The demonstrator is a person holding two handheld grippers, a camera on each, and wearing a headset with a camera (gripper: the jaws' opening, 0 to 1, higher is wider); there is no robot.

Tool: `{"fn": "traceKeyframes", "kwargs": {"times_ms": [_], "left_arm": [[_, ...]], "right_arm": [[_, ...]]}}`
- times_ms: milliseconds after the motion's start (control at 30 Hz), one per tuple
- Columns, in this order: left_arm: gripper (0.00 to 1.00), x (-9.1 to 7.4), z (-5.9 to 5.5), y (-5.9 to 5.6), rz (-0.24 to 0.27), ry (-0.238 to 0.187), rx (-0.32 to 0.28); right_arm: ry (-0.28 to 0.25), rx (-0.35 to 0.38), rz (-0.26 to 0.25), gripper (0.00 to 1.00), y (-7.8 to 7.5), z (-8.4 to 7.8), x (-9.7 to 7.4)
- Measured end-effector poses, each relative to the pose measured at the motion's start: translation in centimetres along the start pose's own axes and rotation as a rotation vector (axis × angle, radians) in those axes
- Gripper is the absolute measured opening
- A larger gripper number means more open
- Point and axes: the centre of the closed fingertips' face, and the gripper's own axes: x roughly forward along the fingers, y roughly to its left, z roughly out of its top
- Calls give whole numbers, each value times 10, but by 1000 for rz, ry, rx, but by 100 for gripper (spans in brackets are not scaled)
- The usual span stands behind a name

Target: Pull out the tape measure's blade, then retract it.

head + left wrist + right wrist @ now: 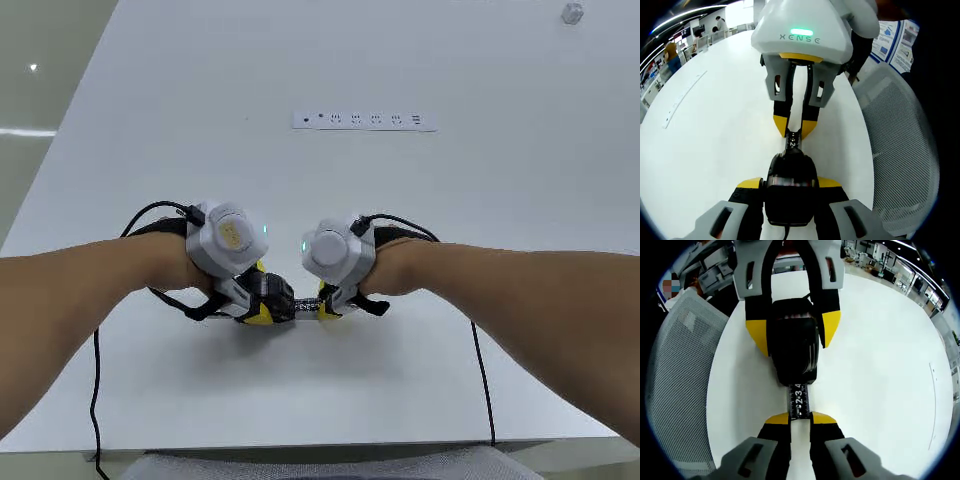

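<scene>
Left gripper [790,184] clamped around the black tape measure [794,347], right gripper [800,418] just opposite, pinching the short exposed blade [798,401], white tabletop [400,200] beneath

Head view: table [200,100] spans most of frame. Power strip [365,120] upper centre; small item [571,13] top right corner. Lower centre: left gripper [262,303] & right gripper [328,303] tip to tip, close. The tape measure [272,297] sits betw. left jaws. Its blade [306,303] runs right to the right jaws, pinched there. Left gripper view: chair [895,150] at table edge, frame right.
</scene>
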Motion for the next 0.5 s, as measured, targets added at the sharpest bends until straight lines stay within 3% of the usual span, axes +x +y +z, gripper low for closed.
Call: {"fn": "traceKeyframes", "kwargs": {"times_ms": [500], "left_arm": [[36,0,0,1,0,-6,-7]], "right_arm": [[14,11,0,12,-2,-10,-4]]}}
